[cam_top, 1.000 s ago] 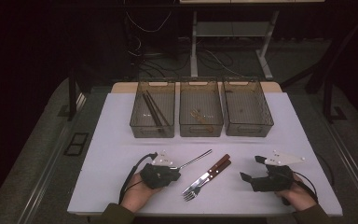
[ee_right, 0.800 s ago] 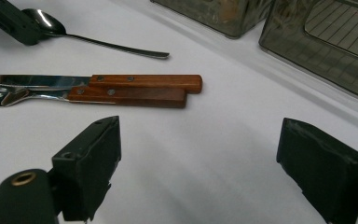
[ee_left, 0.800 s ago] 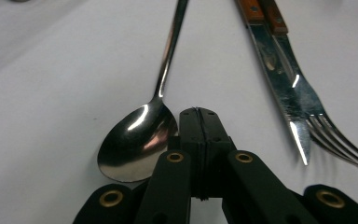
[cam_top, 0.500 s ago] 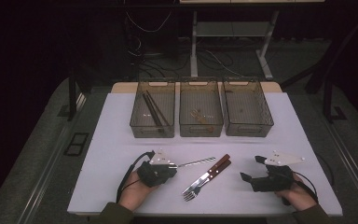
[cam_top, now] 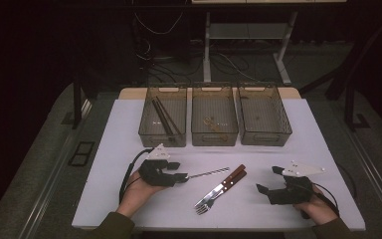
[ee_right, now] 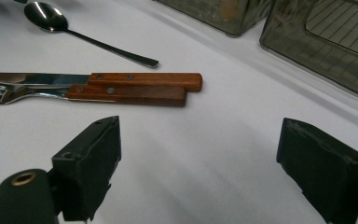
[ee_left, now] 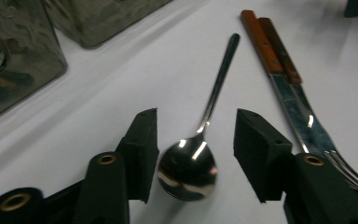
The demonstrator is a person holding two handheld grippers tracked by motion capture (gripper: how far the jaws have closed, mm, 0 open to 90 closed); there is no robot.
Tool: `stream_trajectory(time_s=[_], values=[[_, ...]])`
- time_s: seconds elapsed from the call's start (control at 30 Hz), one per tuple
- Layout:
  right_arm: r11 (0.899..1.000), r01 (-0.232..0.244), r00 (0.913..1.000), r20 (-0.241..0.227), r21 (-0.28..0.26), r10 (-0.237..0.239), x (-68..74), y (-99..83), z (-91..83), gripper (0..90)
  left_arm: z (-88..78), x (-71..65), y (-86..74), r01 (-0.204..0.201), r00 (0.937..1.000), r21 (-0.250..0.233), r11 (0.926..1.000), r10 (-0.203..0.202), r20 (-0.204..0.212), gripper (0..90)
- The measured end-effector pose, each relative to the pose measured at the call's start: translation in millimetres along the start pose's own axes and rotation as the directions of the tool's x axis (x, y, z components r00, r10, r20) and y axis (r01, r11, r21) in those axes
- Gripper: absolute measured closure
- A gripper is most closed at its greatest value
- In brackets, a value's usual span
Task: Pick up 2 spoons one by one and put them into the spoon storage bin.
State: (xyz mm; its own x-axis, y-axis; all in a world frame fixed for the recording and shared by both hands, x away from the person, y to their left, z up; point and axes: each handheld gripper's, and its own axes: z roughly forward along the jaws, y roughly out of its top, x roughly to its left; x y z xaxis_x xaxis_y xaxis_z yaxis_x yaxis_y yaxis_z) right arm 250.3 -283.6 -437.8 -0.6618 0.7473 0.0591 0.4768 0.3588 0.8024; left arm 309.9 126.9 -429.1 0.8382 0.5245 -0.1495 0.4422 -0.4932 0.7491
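Left tool [ee_left: 193, 154] had jaws just opening, apart on both sides of spoon [ee_left: 200, 140], not pressing; spoon lay on counter [cam_top: 328, 149] near front edge, ready for new grip. Right tool [ee_right: 196, 168] apart, empty, resting near front right corner. Knife [cam_top: 226, 181] and fork [cam_top: 219, 191] lay together, waiting for trays [cam_top: 214, 139].

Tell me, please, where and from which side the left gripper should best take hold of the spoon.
Probably at the neck, where the thin handle meets the bowl of the spoon. It lies flat on the table, bowl between the open fingers of the left gripper, which have just been opening. Come from above, fingers either side of the handle; the round bowl would likely slip.
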Motion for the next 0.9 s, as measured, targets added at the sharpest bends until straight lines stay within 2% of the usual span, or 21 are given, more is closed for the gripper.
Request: stream_trajectory(time_s=[0.1,0.2,0.4,0.7,0.9], values=[[1.0,0.0,1.0,-0.001,0.001,0.0,-1.2,-0.1,-0.4,13.9,3.2,-3.1,-1.7,-0.012,0.9998,0.032,0.9994,0.012,-0.016,45.4],[1.0,-0.001,1.0,0.0,0.004,0.001,-1.4,-0.1,0.4,14.0,2.8,-3.5,-4.3,0.017,0.9987,0.04,0.9991,-0.015,-0.048,45.6],[1.0,0.008,1.0,-0.001,0.004,-0.008,0.6,0.2,0.3,14.0,4.7,-2.0,-9.1,0.023,0.9971,0.066,0.9976,-0.018,-0.074,45.8],[1.0,0.009,1.0,0.0,0.005,-0.009,-0.2,-0.1,1.3,14.0,9.3,-3.8,-10.5,0.002,0.9963,0.103,0.9947,0.007,-0.086,46.8],[1.0,0.014,0.9999,0.002,0.007,-0.014,-0.1,-0.1,1.1,14.0,11.8,-6.1,-10.8,-0.025,0.9965,0.115,0.9931,0.034,-0.077,48.2]])
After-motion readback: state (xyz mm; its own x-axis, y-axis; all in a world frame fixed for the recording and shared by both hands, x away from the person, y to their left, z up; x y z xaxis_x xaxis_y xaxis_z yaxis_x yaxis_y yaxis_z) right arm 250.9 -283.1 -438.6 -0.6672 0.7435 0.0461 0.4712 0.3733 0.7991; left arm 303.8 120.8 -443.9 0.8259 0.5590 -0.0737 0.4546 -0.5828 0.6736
